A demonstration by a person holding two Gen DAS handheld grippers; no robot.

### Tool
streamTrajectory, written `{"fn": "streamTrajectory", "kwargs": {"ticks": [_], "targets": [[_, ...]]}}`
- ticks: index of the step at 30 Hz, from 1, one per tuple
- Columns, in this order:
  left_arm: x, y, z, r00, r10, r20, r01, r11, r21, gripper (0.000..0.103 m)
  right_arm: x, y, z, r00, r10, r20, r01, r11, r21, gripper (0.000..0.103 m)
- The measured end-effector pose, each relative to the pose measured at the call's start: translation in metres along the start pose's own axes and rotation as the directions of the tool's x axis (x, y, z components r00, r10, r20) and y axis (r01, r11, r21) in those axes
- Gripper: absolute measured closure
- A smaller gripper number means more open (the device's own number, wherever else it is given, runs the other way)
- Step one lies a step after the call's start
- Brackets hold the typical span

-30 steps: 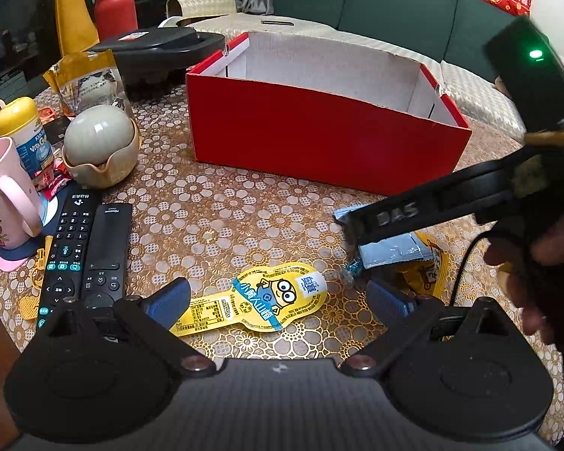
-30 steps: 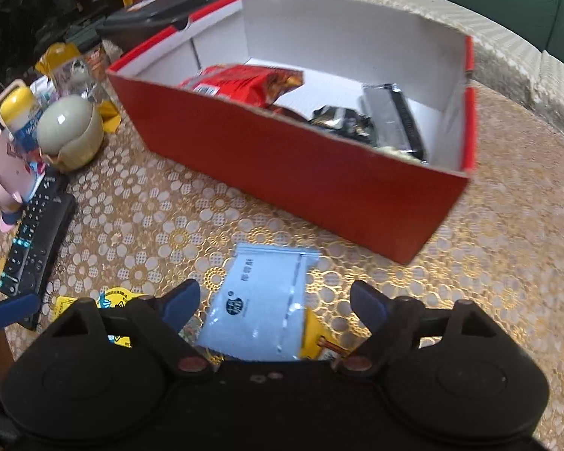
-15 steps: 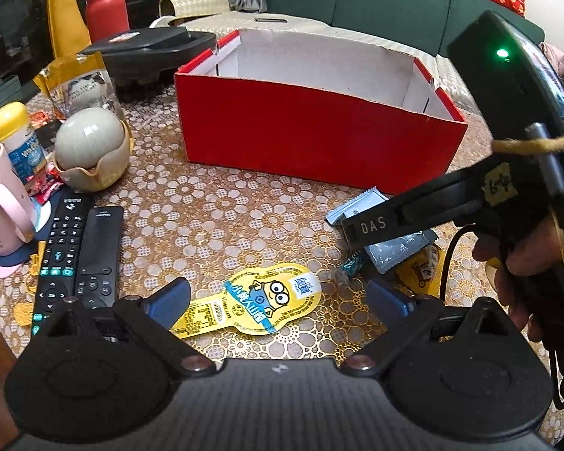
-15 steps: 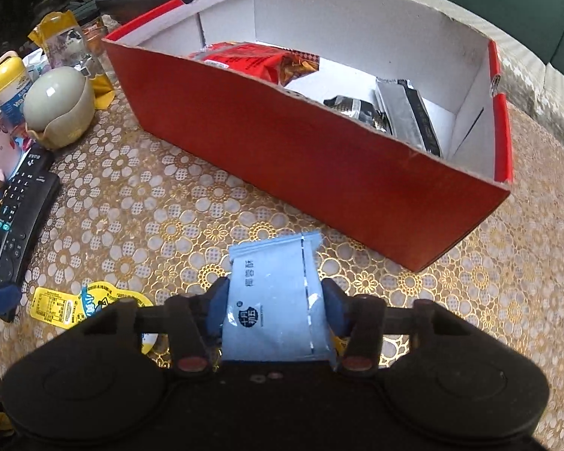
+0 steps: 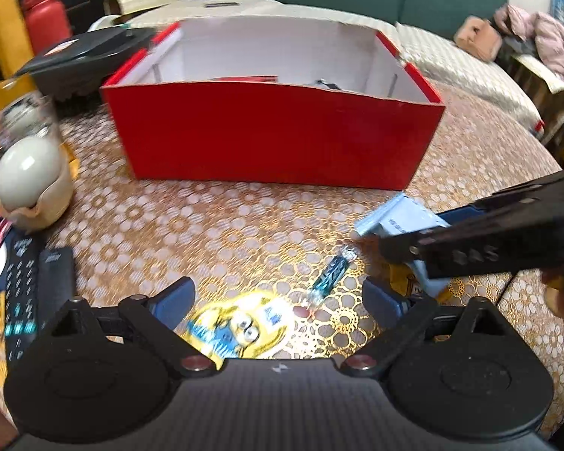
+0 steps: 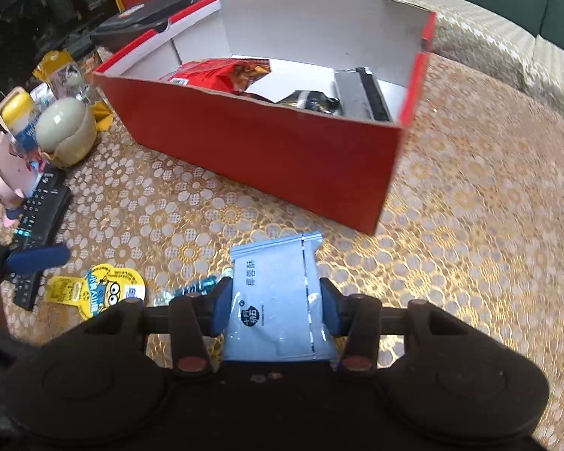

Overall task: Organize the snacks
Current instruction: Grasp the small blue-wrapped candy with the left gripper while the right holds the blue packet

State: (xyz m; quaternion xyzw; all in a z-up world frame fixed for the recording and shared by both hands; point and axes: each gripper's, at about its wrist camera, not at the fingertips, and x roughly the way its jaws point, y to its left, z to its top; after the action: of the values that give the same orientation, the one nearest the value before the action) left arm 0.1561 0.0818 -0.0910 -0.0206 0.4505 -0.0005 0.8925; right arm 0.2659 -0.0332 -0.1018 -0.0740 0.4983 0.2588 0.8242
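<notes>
While the left gripper (image 5: 278, 300) hangs with its jaws spread wide, a yellow minion pouch (image 5: 240, 329) lies between them on the table, in front of the red box (image 5: 274, 139); a small blue candy (image 5: 329, 274) lies nearer the box.

From the right wrist, the right gripper (image 6: 274, 304) is clamped on a pale blue packet (image 6: 276, 300), just short of the red box (image 6: 267, 150), which holds a red bag (image 6: 222, 73) and dark packets (image 6: 342, 99).

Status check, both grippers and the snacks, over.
Right hand-held gripper shut on light blue packet. Left hand-held gripper open over yellow Minion pouch. Red box ahead, path unobstructed.
</notes>
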Motion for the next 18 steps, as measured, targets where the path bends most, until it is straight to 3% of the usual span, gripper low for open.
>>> {"fn": "streamTrajectory", "kwargs": {"ticks": [6, 10, 12, 16, 18], "targets": [[0.023, -0.016, 0.011, 0.998, -0.015, -0.055, 0.022, 0.993, 0.115, 0.033, -0.017, -0.016, -0.015, 0.999, 0.029, 0.024, -0.03, 0.998, 0.046, 0.056], [0.035, -0.021, 0.014, 0.996, -0.048, -0.073, 0.058, 0.988, 0.141, 0.038, -0.026, -0.022, -0.023, 0.998, 0.043, 0.04, -0.045, 0.997, 0.069, 0.056], [0.041, -0.022, 0.015, 0.994, -0.062, -0.093, 0.075, 0.987, 0.139, 0.051, -0.029, -0.024, -0.026, 0.998, 0.045, 0.048, -0.049, 0.996, 0.075, 0.056], [0.045, -0.026, 0.017, 0.994, -0.06, -0.089, 0.073, 0.986, 0.153, 0.06, -0.033, -0.029, -0.03, 0.997, 0.051, 0.056, -0.056, 0.994, 0.093, 0.056], [0.045, -0.027, 0.017, 0.994, -0.064, -0.084, 0.077, 0.985, 0.157, 0.072, -0.034, -0.03, -0.032, 0.997, 0.046, 0.058, -0.052, 0.993, 0.101, 0.056]]}}
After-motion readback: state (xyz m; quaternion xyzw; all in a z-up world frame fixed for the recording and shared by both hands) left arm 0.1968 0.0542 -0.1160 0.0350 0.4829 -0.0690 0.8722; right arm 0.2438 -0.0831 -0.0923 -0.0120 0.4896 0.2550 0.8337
